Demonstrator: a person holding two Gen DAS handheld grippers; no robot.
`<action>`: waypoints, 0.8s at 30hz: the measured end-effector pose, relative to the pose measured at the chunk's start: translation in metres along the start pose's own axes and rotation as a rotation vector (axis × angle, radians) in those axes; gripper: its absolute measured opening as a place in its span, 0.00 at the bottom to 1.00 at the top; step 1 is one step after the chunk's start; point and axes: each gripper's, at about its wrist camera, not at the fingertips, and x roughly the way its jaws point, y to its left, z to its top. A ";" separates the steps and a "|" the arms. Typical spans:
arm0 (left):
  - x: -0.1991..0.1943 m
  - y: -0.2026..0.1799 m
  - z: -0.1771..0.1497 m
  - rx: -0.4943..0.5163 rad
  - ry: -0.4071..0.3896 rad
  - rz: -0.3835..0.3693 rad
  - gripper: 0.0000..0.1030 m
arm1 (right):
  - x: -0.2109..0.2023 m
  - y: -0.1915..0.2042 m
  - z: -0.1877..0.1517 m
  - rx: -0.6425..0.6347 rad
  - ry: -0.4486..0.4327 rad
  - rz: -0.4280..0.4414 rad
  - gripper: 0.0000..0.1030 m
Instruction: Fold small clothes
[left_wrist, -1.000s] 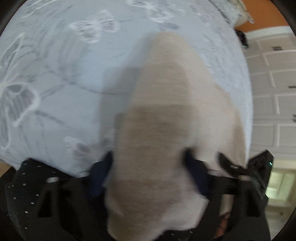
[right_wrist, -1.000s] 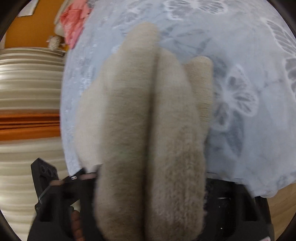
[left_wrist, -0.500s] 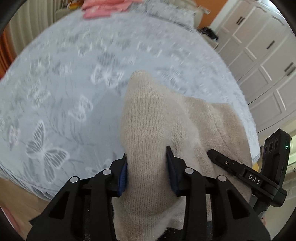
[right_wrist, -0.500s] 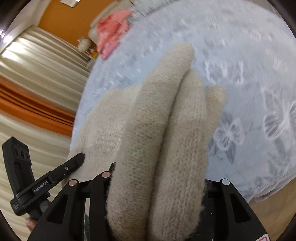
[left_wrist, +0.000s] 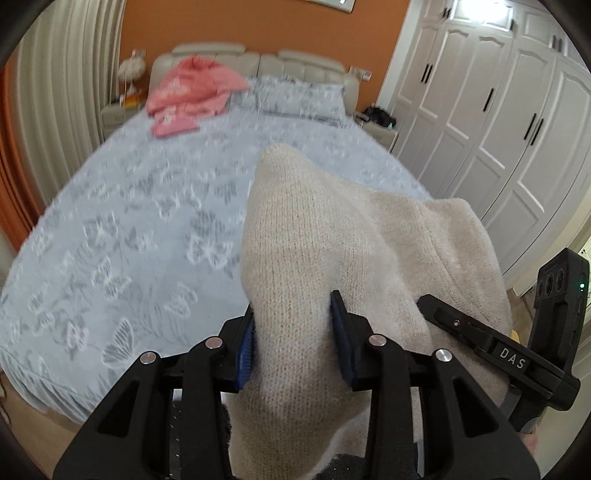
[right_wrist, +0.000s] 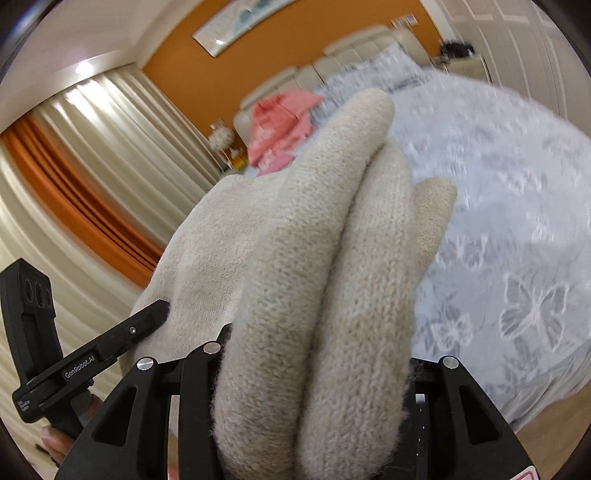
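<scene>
Both tongs, left tongs (left_wrist: 293, 332) and right tongs (right_wrist: 314, 373), are clamped on bunched beige knit (left_wrist: 332, 258) above the bed (left_wrist: 147, 221), so thick folds could slip free and it'd drop crooked.

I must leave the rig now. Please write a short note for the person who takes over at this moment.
Left gripper: shut on the beige knitted garment.
Right gripper: shut on a bunched part of the same garment; its pads are hidden.
The garment hangs between both, raised above the butterfly-patterned grey bedspread. Pink clothes lie near the headboard.
Done: picked up. Left: spread it flat and fold.
</scene>
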 end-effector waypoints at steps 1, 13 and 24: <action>-0.007 -0.001 0.002 0.007 -0.016 0.002 0.34 | -0.005 0.007 0.002 -0.015 -0.015 0.003 0.38; -0.086 0.011 0.034 0.035 -0.208 0.025 0.34 | -0.044 0.082 0.036 -0.170 -0.149 0.075 0.38; -0.137 0.046 0.056 0.032 -0.348 0.076 0.34 | -0.035 0.145 0.058 -0.267 -0.203 0.144 0.39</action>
